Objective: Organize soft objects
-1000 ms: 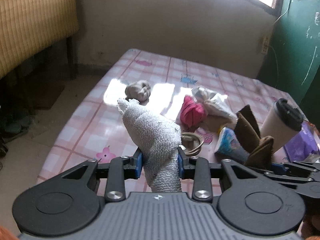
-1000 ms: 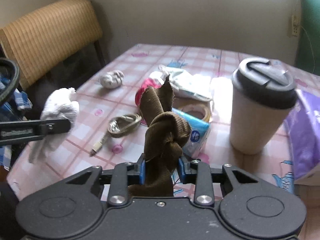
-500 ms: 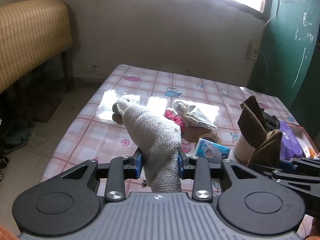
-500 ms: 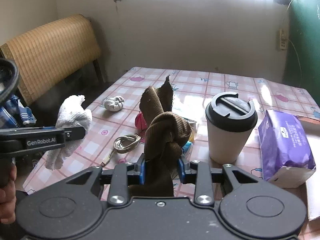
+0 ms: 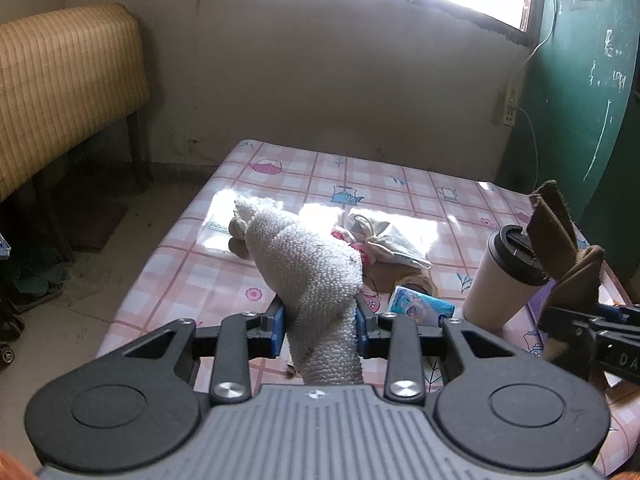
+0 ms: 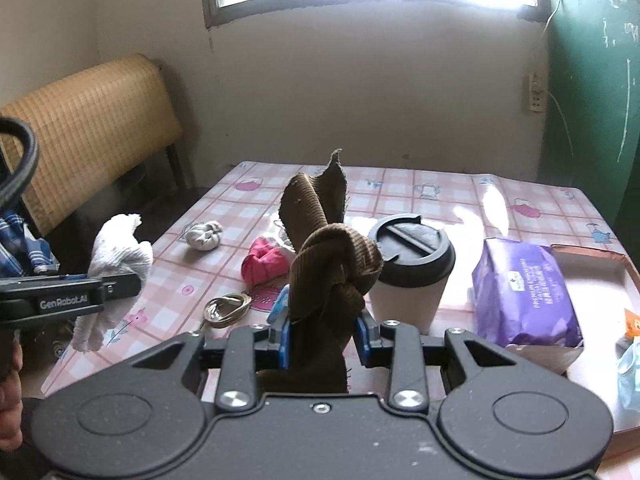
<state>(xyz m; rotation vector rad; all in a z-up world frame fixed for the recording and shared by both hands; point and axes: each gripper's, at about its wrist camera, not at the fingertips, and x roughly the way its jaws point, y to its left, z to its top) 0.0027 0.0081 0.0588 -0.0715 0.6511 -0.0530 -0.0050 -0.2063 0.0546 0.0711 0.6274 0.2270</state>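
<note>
My left gripper [image 5: 319, 326] is shut on a white terry cloth [image 5: 312, 280], held above the near left of the pink checked table [image 5: 360, 184]; the cloth also shows in the right wrist view [image 6: 116, 256]. My right gripper [image 6: 323, 336] is shut on a knotted brown corduroy cloth [image 6: 328, 256], held up in front of the coffee cup; it also shows in the left wrist view [image 5: 560, 248]. On the table lie a grey knotted cloth [image 6: 205, 235], a pink cloth [image 6: 264, 266] and a pale crumpled cloth [image 5: 384, 240].
A lidded paper coffee cup [image 6: 412, 276], a purple wipes pack [image 6: 524, 292], a blue tissue packet [image 5: 420, 306], a coiled cable [image 6: 226, 309], a tape roll [image 5: 416, 282] and an open box [image 6: 600, 264] are on the table. A wicker bench [image 6: 92, 136] stands left.
Both grippers have lifted and pulled back from the table, each still holding its cloth. The table objects now look farther away and the window has come into view.
</note>
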